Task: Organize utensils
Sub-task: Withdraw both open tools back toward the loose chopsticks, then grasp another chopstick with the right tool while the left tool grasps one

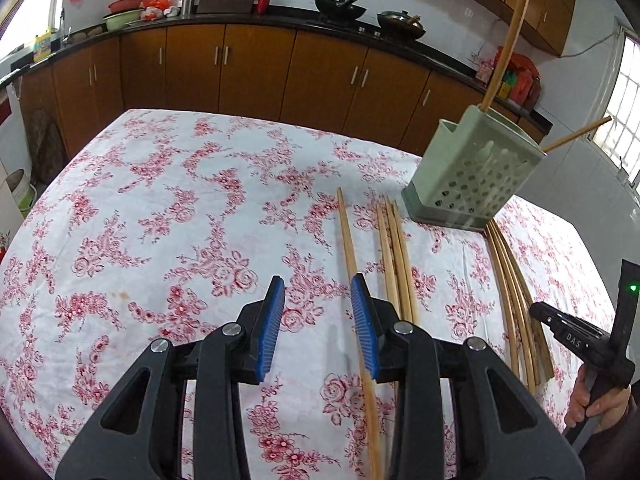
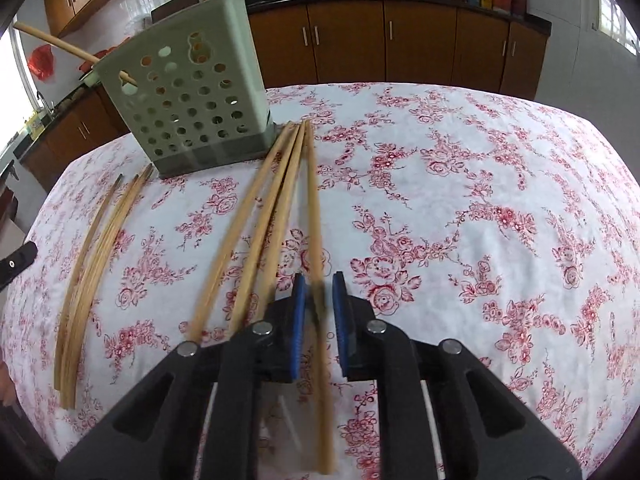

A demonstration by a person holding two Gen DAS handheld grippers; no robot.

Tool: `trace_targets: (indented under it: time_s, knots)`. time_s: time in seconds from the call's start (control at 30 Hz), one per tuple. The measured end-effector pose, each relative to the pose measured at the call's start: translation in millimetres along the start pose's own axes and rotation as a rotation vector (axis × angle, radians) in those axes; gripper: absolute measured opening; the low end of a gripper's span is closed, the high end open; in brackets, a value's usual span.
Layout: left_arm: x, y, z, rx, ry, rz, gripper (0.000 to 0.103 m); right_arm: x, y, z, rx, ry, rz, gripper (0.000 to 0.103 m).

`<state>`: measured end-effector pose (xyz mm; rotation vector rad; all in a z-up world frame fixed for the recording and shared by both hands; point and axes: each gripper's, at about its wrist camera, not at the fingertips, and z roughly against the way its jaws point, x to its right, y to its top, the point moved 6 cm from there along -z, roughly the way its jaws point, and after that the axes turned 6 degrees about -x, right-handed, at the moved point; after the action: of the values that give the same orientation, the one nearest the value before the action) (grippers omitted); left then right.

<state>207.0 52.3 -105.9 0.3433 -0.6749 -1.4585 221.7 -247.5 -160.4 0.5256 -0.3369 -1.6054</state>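
Table [image 1: 160, 184] with its red-flowered cloth fills most of both views, and nearly everything I have to sort lies loose on it; by my reckoning the job is barely begun.

Green perforated holder [image 1: 472, 176] stands at the right of the left wrist view, upper left of the right wrist view; two chopsticks [image 1: 505, 51] poke out of its top, one steep, one slanting outward; those are all I can count as put away.

Loose chopsticks come next: one group [image 2: 276, 208] of four fans out from beside the holder's base toward my right hand-held gripper; a second, tighter bundle [image 2: 96, 264] lies at the left of that view, well apart from the first; how many are in it I cannot tell, since they overlap.

My right hand-held gripper [image 2: 319, 312] is partly open, its blue pads on either side of the rightmost chopstick [image 2: 313, 200] of the fan; that stick looks blurred and a sliver of gap shows beside it, so I judge it straddled, not clamped.

My left hand-held gripper [image 1: 318, 320] is wide open with nothing between its pads; a single chopstick [image 1: 347, 232] runs just beside its right pad, seemingly outside the jaws.

Left to do, as I judge it: every loose stick must go into the holder.
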Motion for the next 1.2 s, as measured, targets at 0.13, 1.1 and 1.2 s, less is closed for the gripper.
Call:
trace_targets:
  time_s: [0.13, 1.1, 1.2]
  knots:
    - [7.7, -6.5, -3.5, -0.017, -0.02, -0.024, 0.035, 12.1, 4.2, -0.5, 0.02, -0.1, -0.015, 0.008]
    - [4.6, 13.3, -62.3, -0.093, 0.093, -0.054, 0.007, 41.0, 25.3, -7.9, 0.056, -0.104, -0.077, 0.009]
    - [4.1, 12.3, -62.4, -0.078, 0.086, -0.068, 0.008, 44.0, 26.0, -9.0, 0.056, -0.082, -0.089, 0.009]
